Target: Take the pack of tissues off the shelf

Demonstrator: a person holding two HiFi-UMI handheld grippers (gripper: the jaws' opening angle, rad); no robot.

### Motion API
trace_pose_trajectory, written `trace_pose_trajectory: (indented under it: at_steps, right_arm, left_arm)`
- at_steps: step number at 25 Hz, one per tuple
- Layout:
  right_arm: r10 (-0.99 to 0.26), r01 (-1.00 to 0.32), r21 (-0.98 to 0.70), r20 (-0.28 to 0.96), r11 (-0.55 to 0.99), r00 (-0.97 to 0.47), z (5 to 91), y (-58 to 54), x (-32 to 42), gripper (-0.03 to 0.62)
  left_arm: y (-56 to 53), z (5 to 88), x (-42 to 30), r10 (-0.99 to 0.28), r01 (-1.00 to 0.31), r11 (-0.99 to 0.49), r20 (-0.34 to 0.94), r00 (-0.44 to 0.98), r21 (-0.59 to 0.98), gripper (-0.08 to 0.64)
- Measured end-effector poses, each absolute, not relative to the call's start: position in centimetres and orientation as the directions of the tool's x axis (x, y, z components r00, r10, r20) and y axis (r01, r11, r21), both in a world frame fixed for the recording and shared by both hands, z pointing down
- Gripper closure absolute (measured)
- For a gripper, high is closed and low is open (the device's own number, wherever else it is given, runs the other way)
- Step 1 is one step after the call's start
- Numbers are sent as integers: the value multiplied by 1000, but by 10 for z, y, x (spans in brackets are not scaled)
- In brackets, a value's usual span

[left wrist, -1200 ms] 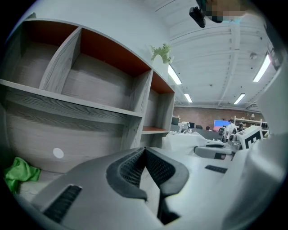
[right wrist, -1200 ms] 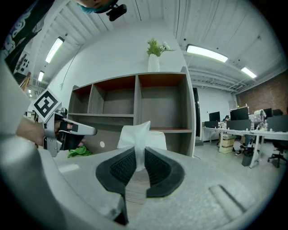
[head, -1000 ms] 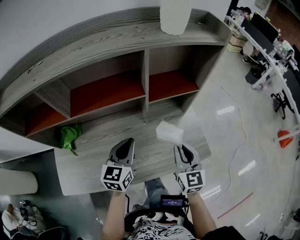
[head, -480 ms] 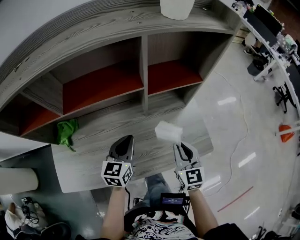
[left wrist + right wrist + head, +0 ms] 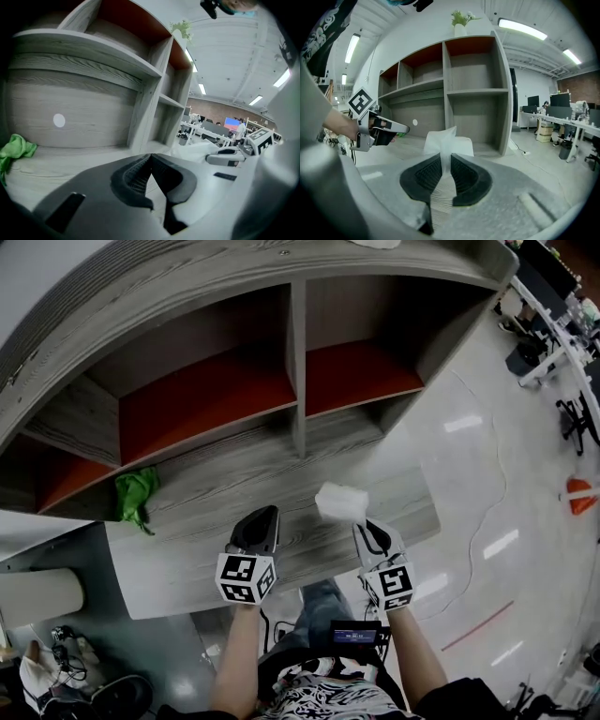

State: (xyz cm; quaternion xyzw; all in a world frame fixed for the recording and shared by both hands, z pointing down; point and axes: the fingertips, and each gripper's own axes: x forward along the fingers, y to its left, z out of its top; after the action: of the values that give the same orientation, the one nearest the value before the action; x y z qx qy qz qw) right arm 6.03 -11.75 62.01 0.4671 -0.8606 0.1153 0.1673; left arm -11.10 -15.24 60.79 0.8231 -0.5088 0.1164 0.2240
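Note:
The white pack of tissues (image 5: 340, 501) (image 5: 446, 142) hangs above the shelf's lower wooden ledge (image 5: 234, 488), pinched by its edge. My right gripper (image 5: 360, 521) (image 5: 446, 165) is shut on it, and the pack sticks out ahead of the jaws. Beside it on the left, my left gripper (image 5: 263, 519) (image 5: 150, 158) is shut with its tips meeting and nothing between them. In the right gripper view the left gripper (image 5: 404, 128) shows at the left, held over the ledge.
The grey wooden shelf unit (image 5: 296, 362) has red-floored compartments (image 5: 202, 395) behind the ledge. A green cloth (image 5: 136, 493) (image 5: 15, 150) lies at the ledge's left end. A white pot (image 5: 375, 243) stands on top. Glossy floor (image 5: 487, 474) and desks (image 5: 562, 296) lie to the right.
Both grippers and the held tissue pack keep their places relative to each other. The head view has shifted, so the shelf fills more of the frame and the white pot is nearly out of it.

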Motion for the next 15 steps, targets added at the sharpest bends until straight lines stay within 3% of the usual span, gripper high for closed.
trace_pose_trajectory:
  at_steps: [15]
  right_arm:
    - [-677, -817, -108, 504, 567, -537, 688, -108, 52, 541]
  left_arm:
    - [-144, 659, -102, -713, -874, -401, 505, 486, 274, 553]
